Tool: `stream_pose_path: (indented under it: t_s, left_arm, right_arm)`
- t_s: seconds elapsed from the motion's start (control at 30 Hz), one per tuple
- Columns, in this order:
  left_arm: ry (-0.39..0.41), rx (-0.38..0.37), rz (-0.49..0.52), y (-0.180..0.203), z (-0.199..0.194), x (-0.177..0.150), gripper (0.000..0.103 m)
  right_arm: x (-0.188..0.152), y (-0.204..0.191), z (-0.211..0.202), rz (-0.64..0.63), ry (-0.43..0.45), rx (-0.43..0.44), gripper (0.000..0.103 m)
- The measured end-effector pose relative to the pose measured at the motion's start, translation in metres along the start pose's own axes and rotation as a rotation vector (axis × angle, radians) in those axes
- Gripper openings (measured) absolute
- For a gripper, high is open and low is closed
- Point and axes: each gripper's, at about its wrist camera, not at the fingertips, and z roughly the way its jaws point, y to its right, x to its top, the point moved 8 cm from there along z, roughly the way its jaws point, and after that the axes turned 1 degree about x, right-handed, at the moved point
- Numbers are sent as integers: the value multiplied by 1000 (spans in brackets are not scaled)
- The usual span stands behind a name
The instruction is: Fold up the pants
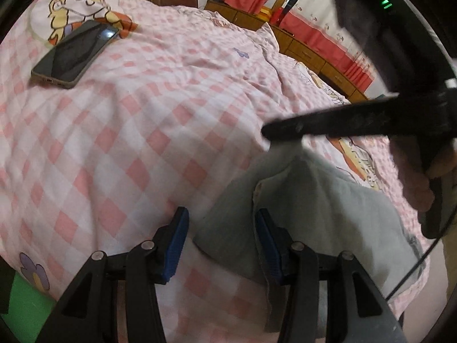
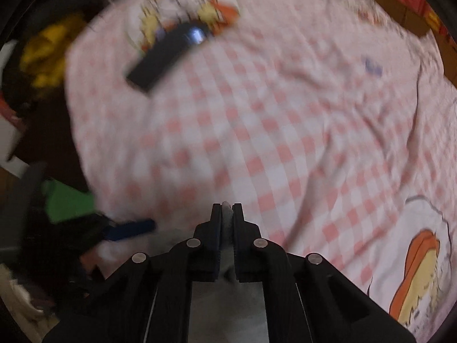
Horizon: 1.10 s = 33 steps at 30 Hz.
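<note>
Light grey pants [image 1: 320, 217] lie bunched on the pink checked bed cover, at the lower right of the left wrist view. My left gripper [image 1: 221, 223] is open, its blue pads [image 1: 178, 243] on either side of the pants' near corner. My right gripper [image 1: 268, 131] comes in from the right, shut on a pinch of the grey cloth and lifting it into a peak. In the right wrist view that gripper [image 2: 227, 210] is shut with a strip of grey pants [image 2: 227, 228] between its jaws. The left gripper [image 2: 128, 228] shows blurred at the lower left.
A black phone [image 1: 74, 54] lies on the bed cover at the far left, and it also shows in the right wrist view [image 2: 168, 57]. A wooden dresser [image 1: 314, 51] and red-and-white curtains [image 1: 328, 34] stand beyond the bed. A green item [image 2: 68, 203] and yellow clutter [image 2: 48, 48] lie left of the bed.
</note>
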Motion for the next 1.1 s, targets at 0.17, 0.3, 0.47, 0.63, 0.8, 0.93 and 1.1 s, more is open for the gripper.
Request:
stream_pose_path:
  t_s: [0.17,0.3,0.47,0.63,0.8,0.93,1.1]
  left_arm:
    - [34,32,4,-2,-3,5,59]
    - [10,-2,-38,-6,3,5,59]
    - [4,-55,-109,-3,11,10,54]
    - [4,-29,-30,12,7,9,7]
    - [38,-3,-24,7,-21,11,4]
    - [10,54,-9,-10,-26,2,4]
    - [-66,87,-23,-22,-5,-14,7]
  right_arm:
    - [0,12,5,-13,43,-49,7]
    - [-6,22,24,15,41,-38,8]
    - [-2,35,11,112,61,-46,20]
    - [-5,47,-39,158,184,-119,40]
    - [-38,50,-57,189,150,-135,40]
    - [-66,44,-53,203,118,-138,40]
    - [-97,33,-47,257,89,-112,40]
